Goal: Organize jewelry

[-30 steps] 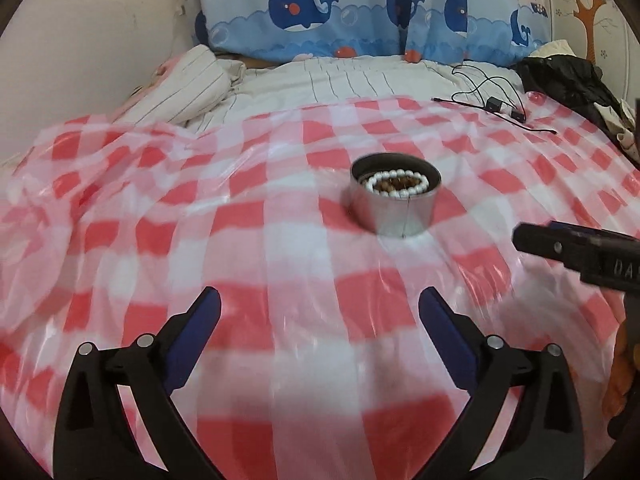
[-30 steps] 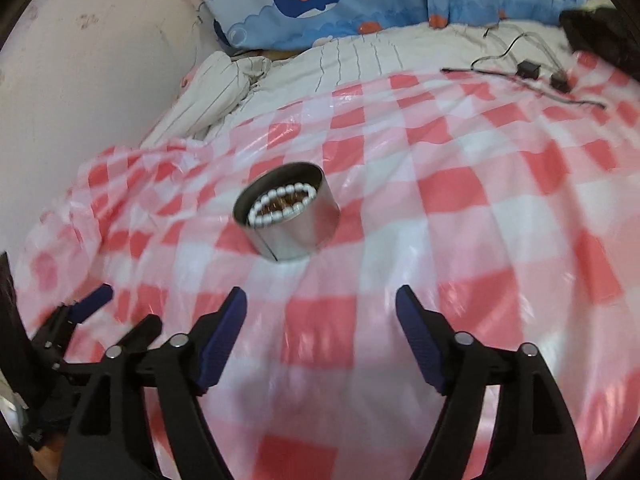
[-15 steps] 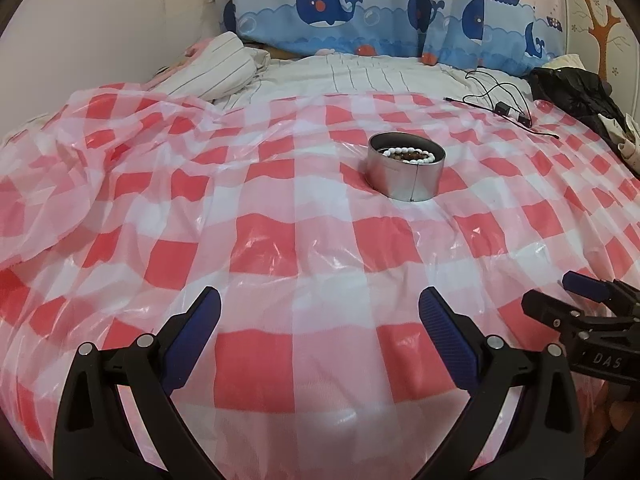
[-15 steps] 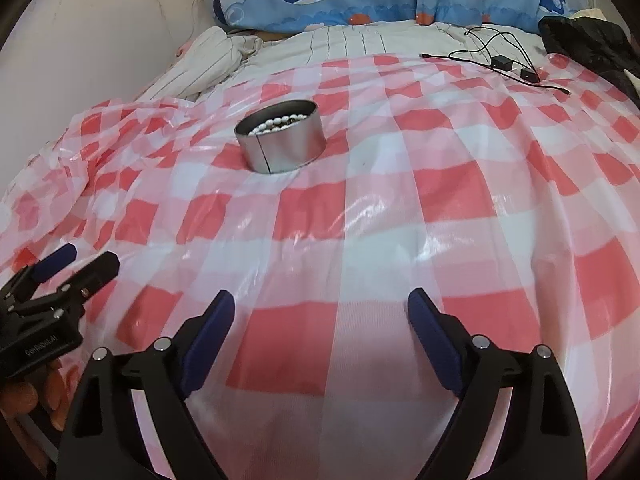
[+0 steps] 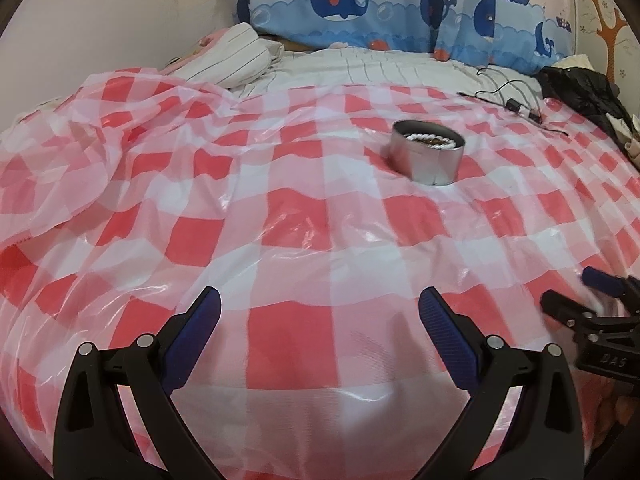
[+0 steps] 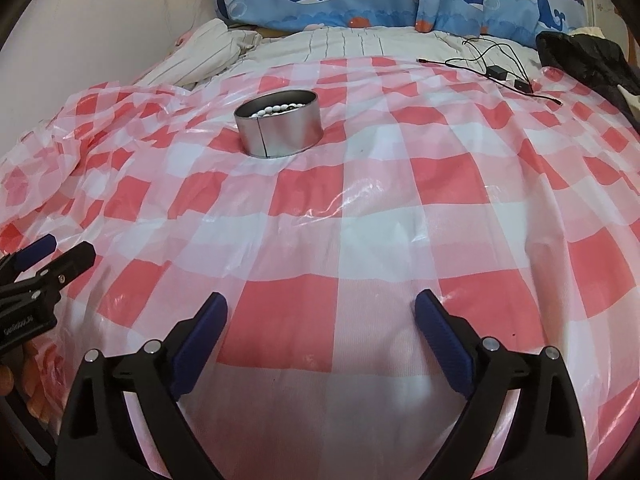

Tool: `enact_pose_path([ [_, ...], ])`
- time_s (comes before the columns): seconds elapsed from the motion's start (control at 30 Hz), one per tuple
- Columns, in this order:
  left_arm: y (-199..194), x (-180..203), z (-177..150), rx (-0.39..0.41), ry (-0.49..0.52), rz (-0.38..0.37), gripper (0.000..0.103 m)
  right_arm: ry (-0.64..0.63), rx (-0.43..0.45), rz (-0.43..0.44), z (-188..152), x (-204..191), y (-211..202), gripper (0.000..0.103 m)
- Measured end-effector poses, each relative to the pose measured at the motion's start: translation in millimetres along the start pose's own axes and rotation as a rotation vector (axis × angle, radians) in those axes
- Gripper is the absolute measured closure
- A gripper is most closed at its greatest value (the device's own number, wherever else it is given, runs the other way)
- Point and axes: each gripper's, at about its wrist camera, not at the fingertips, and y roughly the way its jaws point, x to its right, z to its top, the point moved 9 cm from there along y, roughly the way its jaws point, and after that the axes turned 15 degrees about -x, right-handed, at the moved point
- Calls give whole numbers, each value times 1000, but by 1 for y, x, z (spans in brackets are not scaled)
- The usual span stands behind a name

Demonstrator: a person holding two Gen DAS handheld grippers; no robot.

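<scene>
A round silver tin (image 5: 426, 156) stands on the red-and-white checked plastic sheet (image 5: 280, 208) over the bed. It holds a white bead string (image 5: 430, 139) and brown beads. It also shows in the right wrist view (image 6: 280, 124) with the white beads (image 6: 276, 109) inside. My left gripper (image 5: 318, 312) is open and empty, low over the sheet's near part, well short of the tin. My right gripper (image 6: 320, 312) is open and empty, also near the front. Each gripper shows at the other view's edge.
Whale-print pillows (image 5: 380, 4) and a striped pillow (image 5: 236, 56) lie at the head of the bed. A black cable with adapters (image 6: 500, 70) and dark clothing (image 6: 584, 60) lie at the back right. The wall is at the left.
Both grippers have drawn back from the tin toward the near edge of the bed and stayed open. The tin and beads have not moved.
</scene>
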Motion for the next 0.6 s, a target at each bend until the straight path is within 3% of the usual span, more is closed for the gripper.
enact_pose_path([
  [0.23,13,-15,-10,-17,26,15,8,-5,14,12,-3,-1,-1,9],
  [0.43,24,-31,-19,-44,-41,-34,8,-24,15,25,-10,1,-4,8],
  [0.6,14,-30,-19,-10,-31,-29,8,-41,97,-87,-12,25,-28,9],
])
